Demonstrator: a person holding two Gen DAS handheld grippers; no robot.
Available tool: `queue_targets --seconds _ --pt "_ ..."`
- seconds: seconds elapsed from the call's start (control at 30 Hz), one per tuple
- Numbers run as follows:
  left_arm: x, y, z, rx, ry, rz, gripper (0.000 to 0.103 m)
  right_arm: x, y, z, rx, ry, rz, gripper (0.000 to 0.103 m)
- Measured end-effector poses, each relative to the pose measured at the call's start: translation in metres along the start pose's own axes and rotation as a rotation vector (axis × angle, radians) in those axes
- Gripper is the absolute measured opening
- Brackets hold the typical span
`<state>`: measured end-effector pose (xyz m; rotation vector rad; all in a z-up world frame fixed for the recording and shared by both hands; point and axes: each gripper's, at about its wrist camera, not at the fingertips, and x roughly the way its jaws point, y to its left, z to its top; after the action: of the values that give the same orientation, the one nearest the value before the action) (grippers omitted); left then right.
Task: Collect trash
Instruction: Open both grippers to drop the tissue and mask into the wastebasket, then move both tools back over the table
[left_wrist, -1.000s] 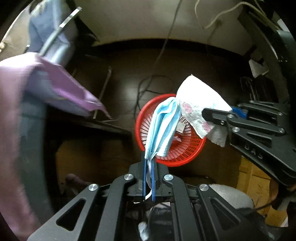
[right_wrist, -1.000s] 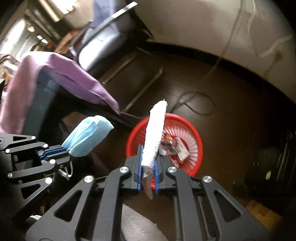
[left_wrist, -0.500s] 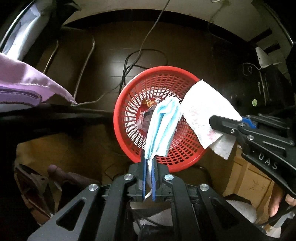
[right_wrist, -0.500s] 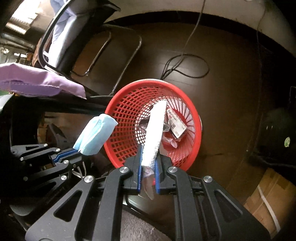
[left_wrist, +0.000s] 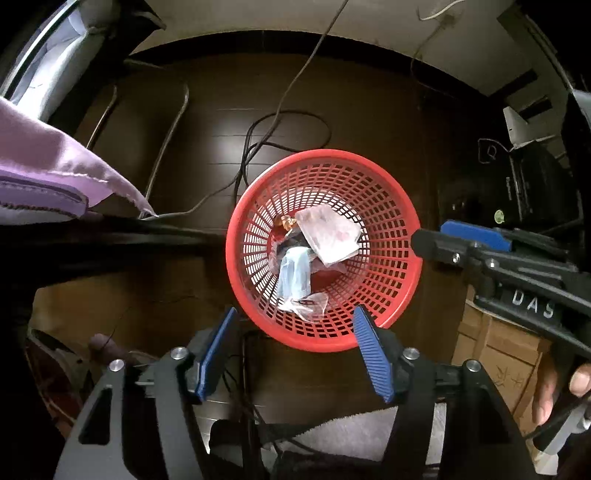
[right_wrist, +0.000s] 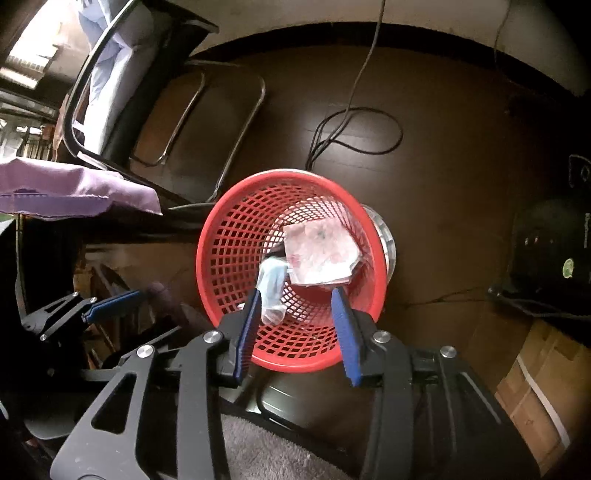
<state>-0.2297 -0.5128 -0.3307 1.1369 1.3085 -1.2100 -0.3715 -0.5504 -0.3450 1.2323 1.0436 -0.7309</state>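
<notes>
The blue face mask (left_wrist: 293, 271) and the white napkin (left_wrist: 328, 236) lie at the bottom of the red basket (left_wrist: 399, 295), touching each other, well below its rim. Half a second ago each was pinched upright in its gripper above the basket. The left gripper (left_wrist: 295, 347) and right gripper (right_wrist: 299, 328) have just been opening; both jaws stand apart with nothing between them. Bare dark floor (left_wrist: 369, 110) lies beyond the basket, crossed by a cable (left_wrist: 280, 122); a purple cloth (left_wrist: 55, 173) overhangs at left.
</notes>
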Motion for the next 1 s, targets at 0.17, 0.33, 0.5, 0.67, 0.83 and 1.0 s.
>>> queue_targets --seconds 0.17,0.33,0.5,0.67,0.83,1.0 --pt "-0.01 -0.004 -0.007 0.015 -0.011 -0.003 0.064 -0.013 0.006 0.001 -0.005 -0.026 -0.018 0.044" --pt "-0.034 -0.008 -0.016 0.018 -0.056 0.002 0.071 -0.037 0.011 0.005 0.004 -0.099 -0.102 0.05" --pt "-0.065 -0.016 -0.024 0.03 -0.127 0.045 0.073 -0.07 0.024 0.009 -0.012 -0.166 -0.159 0.051" --pt "-0.12 -0.019 -0.035 0.024 -0.24 0.159 0.073 -0.118 0.036 0.012 -0.002 -0.267 -0.19 0.051" --pt "-0.199 0.002 -0.062 -0.047 -0.403 0.182 0.082 -0.166 0.071 0.009 -0.05 -0.392 -0.171 0.061" --pt "-0.264 0.05 -0.104 -0.189 -0.525 0.224 0.085 -0.176 0.134 -0.001 -0.195 -0.419 -0.131 0.066"
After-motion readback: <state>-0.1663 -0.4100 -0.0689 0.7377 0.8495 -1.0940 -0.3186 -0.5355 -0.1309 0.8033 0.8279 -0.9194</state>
